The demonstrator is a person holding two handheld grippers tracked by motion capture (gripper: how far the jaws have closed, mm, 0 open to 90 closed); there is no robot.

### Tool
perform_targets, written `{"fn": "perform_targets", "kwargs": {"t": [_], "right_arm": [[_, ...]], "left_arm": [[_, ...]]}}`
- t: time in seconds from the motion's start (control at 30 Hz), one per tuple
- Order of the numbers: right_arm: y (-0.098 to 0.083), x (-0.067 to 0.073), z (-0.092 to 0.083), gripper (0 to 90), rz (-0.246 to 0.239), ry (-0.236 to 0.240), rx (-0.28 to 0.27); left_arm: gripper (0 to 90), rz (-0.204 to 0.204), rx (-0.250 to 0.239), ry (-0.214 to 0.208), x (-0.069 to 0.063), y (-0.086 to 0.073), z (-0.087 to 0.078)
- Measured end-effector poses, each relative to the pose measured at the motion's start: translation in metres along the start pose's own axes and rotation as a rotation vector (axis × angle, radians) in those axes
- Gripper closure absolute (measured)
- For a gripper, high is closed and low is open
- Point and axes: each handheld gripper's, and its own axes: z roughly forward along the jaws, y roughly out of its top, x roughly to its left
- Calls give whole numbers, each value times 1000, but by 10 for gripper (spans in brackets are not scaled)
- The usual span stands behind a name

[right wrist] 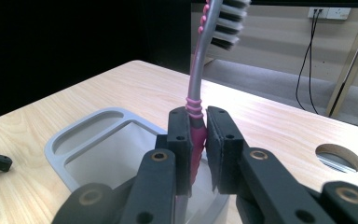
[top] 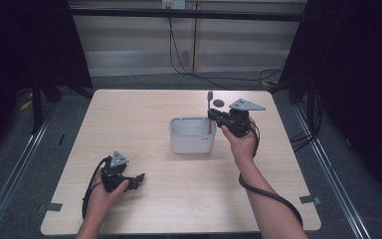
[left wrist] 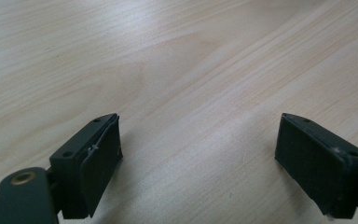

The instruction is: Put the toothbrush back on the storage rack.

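Note:
My right gripper point(right wrist: 197, 140) is shut on a pink and grey toothbrush point(right wrist: 196, 93), which stands upright with its bristle head up. In the high view the right gripper point(top: 214, 115) holds the toothbrush point(top: 209, 102) over the right edge of a grey rectangular container point(top: 191, 135) at the table's middle. The toothbrush's lower end dips toward the container point(right wrist: 88, 135). My left gripper point(top: 138, 179) rests low near the table's front left, jaws wide apart. Its fingers point(left wrist: 95, 163) have only bare wood between them.
The light wood table point(top: 144, 109) has a round cable hole point(top: 219, 103) behind the right gripper, the hole point(right wrist: 339, 157) also at the right in the right gripper view. Dark curtains flank the table. Cables trail along the floor at the back.

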Motion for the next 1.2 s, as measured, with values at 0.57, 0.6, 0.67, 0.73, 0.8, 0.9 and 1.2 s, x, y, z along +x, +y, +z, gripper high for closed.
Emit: {"fn": "perform_targets", "kwargs": {"t": [0.57, 0.6, 0.67, 0.73, 0.8, 0.9, 1.2], "right_arm": [[-9, 1, -7, 802, 5, 5, 16], [-9, 1, -7, 802, 5, 5, 16], [-10, 1, -7, 802, 10, 6, 15], [-12, 1, -7, 802, 10, 5, 19], [-14, 1, -7, 802, 10, 6, 22], [-16, 0, -8, 802, 14, 5, 23], [-19, 1, -9, 800, 13, 7, 30]], "left_arm": [[139, 0, 0, 0, 0, 0, 0], [139, 0, 0, 0, 0, 0, 0], [139, 0, 0, 0, 0, 0, 0], [139, 0, 0, 0, 0, 0, 0], [139, 0, 0, 0, 0, 0, 0], [139, 0, 0, 0, 0, 0, 0], [139, 0, 0, 0, 0, 0, 0]]}}
